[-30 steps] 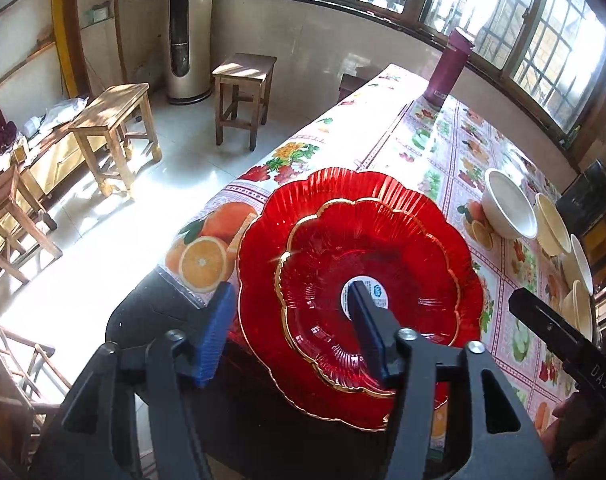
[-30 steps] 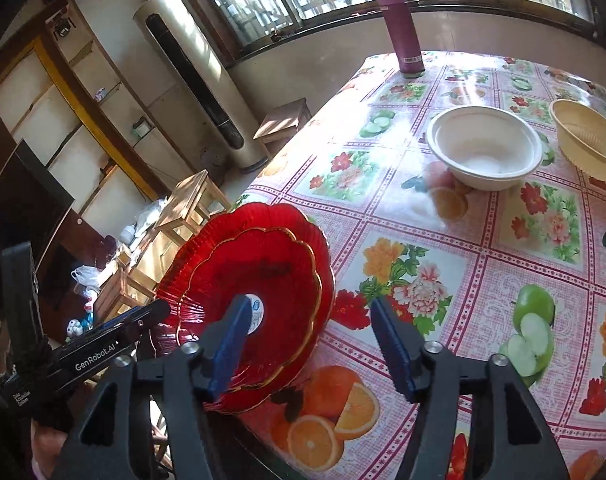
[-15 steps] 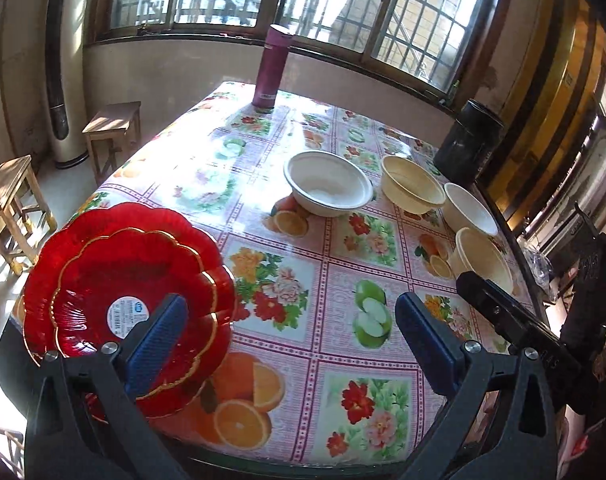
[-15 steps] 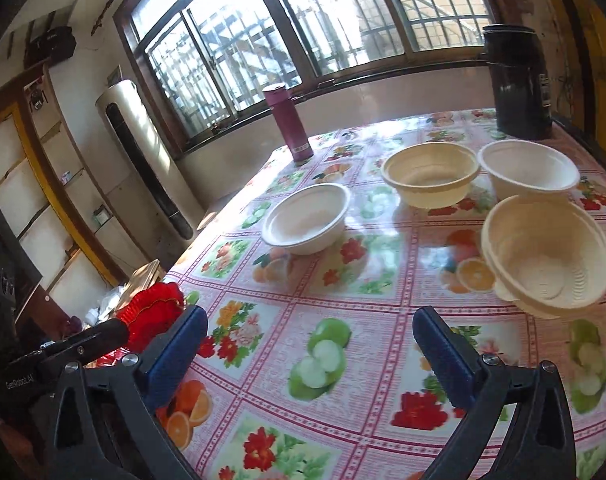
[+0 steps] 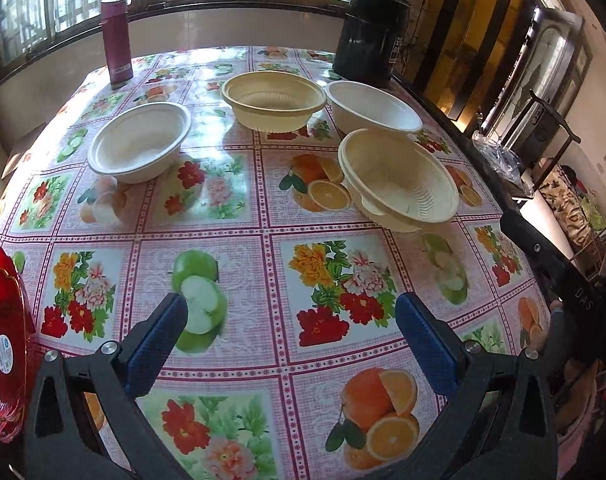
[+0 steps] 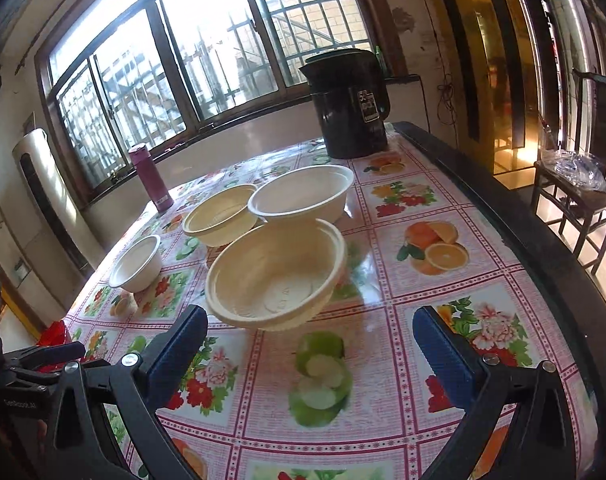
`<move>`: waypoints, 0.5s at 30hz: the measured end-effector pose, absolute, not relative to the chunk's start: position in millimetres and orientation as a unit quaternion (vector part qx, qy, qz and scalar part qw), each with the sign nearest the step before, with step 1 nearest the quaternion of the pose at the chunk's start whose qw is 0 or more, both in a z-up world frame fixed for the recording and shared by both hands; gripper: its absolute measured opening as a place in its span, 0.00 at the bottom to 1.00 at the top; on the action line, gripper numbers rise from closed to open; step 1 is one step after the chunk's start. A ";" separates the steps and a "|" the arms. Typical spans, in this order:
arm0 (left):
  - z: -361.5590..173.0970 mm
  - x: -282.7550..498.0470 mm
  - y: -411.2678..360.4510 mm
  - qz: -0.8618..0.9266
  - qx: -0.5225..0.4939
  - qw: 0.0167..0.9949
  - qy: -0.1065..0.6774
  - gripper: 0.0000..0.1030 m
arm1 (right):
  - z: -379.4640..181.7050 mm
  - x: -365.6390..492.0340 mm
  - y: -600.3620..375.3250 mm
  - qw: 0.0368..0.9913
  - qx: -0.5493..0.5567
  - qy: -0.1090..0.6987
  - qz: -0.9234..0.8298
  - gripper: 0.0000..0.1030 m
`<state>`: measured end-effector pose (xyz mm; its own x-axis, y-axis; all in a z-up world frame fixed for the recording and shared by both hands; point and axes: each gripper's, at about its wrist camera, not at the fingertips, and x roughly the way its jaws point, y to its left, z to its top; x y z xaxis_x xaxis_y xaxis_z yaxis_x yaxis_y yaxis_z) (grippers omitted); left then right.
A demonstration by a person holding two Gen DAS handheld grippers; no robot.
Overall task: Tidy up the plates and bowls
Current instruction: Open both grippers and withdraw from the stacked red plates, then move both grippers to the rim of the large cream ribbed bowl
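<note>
Blue-padded left claw (image 5: 291, 316): mine, its two fingers spread wide apart with nothing between them, low in the left wrist view over a green apple print on the bench.
Blue-padded right claw (image 6: 309, 332): also mine, fingers wide apart and holding nothing, low in the right wrist view; its black body shows at the right edge of the left wrist view.
Flowered oilcloth bench (image 5: 263, 248): pink grid cover printed with fruit and flowers; it carries every dish.
Cream ribbed plastic bowl, tilted (image 5: 399, 180): right of centre in the left wrist view and centre of the right wrist view (image 6: 277, 274), just above my right claw's left finger; it leans, one side of its rim raised.
Second cream ribbed plastic bowl (image 5: 275, 98): upright, upper centre of the left wrist view.
White plastic bowl, right one (image 5: 373, 106): upright, just beside the second cream bowl and just behind the tilted one.
White plastic bowl, left one (image 5: 139, 142): upright, alone at centre left, apart from the other three.
Red scalloped glass plates with gold trim (image 5: 1, 336): at the far left edge of the left wrist view, at the bench's near corner; only part is in frame.
Magenta metal flask (image 5: 117, 40): upright, upper left of the frame.
Black lidded kettle-like jug (image 5: 373, 36): upright, upper right, behind the right white bowl.
</note>
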<state>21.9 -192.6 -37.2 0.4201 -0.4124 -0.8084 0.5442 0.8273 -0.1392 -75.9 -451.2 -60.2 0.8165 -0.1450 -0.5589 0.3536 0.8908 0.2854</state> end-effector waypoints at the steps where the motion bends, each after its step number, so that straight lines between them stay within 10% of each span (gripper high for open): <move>1: -36.6 24.7 -198.8 -0.285 0.074 0.838 0.460 1.00 | -61.0 -76.8 -457.7 0.933 0.195 0.271 -0.136 1.00; 15: -41.0 49.6 -244.5 -0.283 0.081 0.825 0.483 1.00 | -66.8 -80.5 -503.5 0.926 0.220 0.270 -0.147 1.00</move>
<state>49.6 -244.5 -41.0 0.3733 -0.3880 -0.8427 0.5442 0.8272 -0.1397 -80.5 -503.5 -66.8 0.8103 -0.1538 -0.5655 0.3918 0.8597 0.3276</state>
